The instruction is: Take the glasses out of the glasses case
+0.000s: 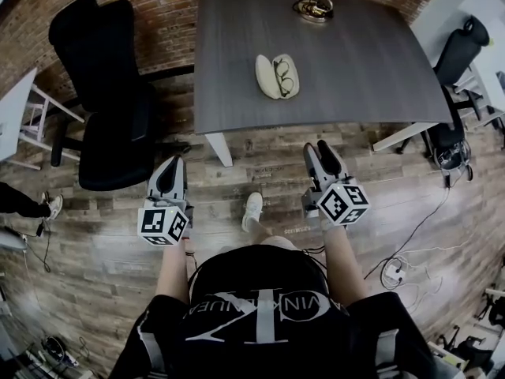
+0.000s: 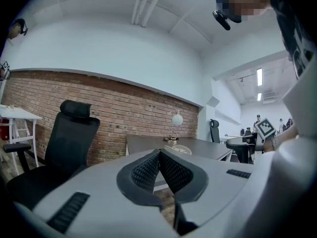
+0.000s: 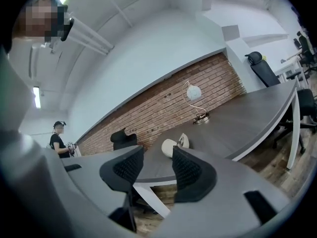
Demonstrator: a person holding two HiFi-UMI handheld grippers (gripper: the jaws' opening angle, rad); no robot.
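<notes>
A cream glasses case lies open on the dark grey table, with dark-framed glasses resting in its right half. The right gripper view shows the case ahead, just beyond the jaws. My right gripper hangs over the floor short of the table's near edge, open with nothing between its fingers. Farther left, my left gripper is also over the floor, shut and empty, its pads meeting at the tips. The left gripper view catches the case far off on the table.
A black office chair stands left of the table, near my left gripper. A small lamp base sits at the table's far edge. Another black chair and cables lie to the right. A brick wall runs behind.
</notes>
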